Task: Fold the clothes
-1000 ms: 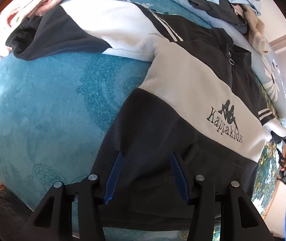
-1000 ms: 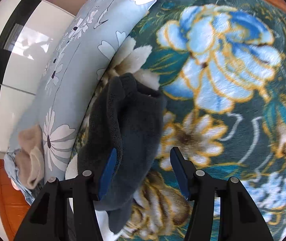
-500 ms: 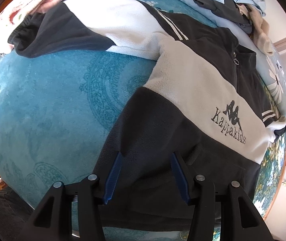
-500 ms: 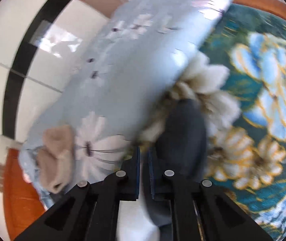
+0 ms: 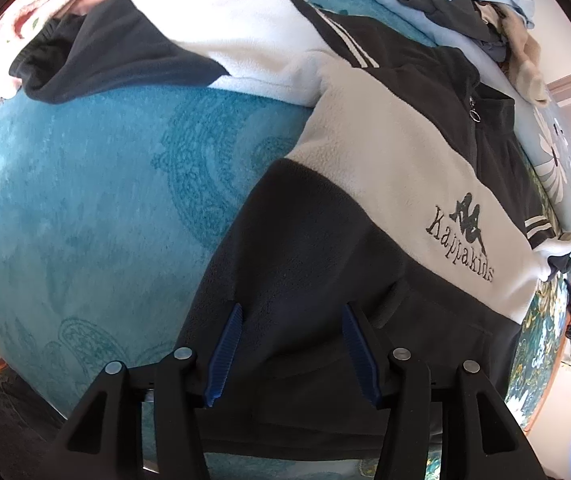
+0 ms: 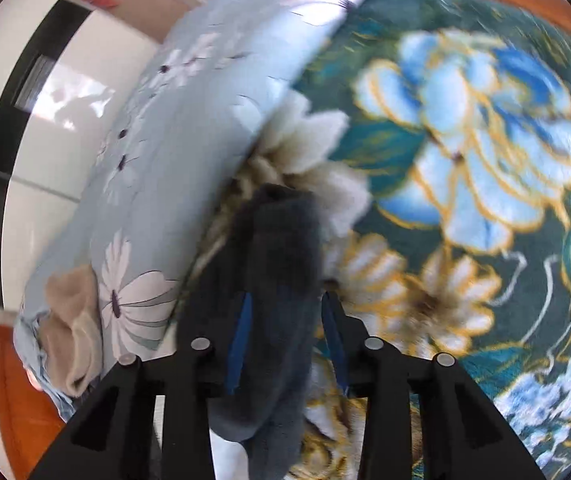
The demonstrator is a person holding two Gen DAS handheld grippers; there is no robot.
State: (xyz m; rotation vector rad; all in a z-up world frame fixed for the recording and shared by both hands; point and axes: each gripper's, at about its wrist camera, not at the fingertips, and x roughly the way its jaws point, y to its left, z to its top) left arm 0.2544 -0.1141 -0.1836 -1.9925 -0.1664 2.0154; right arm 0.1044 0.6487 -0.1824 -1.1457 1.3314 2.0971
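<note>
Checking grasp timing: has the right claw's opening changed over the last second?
Yes. The right claw shut beside the dark cuff, then reopened around it, narrower than at first.

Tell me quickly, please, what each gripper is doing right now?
Left gripper: open, over the dark hem of the sweater, holding nothing.
Right gripper: partly open around the dark sleeve cuff; whether it grips cannot be told.

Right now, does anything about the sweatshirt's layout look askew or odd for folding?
Yes. The sweatshirt lies front up, but unevenly: one sleeve stretches out across the teal blanket, while the other sleeve's dark cuff sits bunched between the right gripper fingers.
</note>
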